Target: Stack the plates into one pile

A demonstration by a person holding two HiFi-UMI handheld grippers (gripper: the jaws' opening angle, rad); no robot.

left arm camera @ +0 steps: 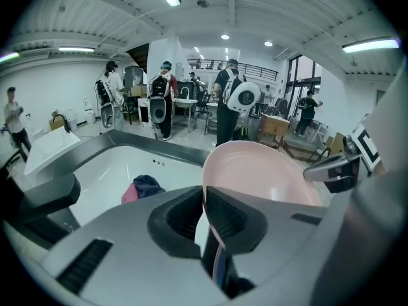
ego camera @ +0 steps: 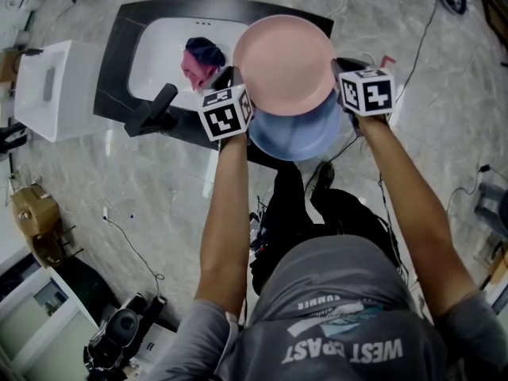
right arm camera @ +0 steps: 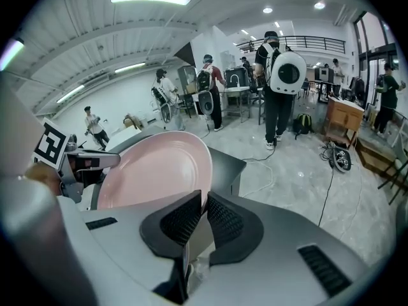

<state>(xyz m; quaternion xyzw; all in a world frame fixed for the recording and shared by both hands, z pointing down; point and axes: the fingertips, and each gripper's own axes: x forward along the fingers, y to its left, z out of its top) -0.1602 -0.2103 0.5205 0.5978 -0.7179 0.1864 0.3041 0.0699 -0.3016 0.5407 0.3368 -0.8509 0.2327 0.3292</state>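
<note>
Head view shows the pink plate (ego camera: 283, 63) held up between the two claws. The blue plate (ego camera: 295, 137) is directly under it, offset a little toward the person (ego camera: 333, 308). The left claw (ego camera: 236, 79) is clamped on the pink plate's left rim. In the left gripper view that rim is pinched between its two jaws, and a blue edge shows lower in the same gap, so this claw seems to grip both plates. The right claw (ego camera: 338, 68) is clamped on the opposite rim. In the right gripper view a pale edge sits under the pink rim, but which plate it belongs to cannot be told.

From each claw the plates lie straight ahead and toward the other claw, so the line joining the claws runs across the pink plate. Neither claw is nearer than the other. Being round, the plates have no long axis, and their open faces point up.

Ahead of the left claw and lower down is the white sink (ego camera: 159, 54), set in the dark table (ego camera: 111, 86), with a bundle of cloth (ego camera: 202, 60) in it. The pile looks made but uneven. The coming move likely turns on keeping both claws level while the pair is set down.
</note>
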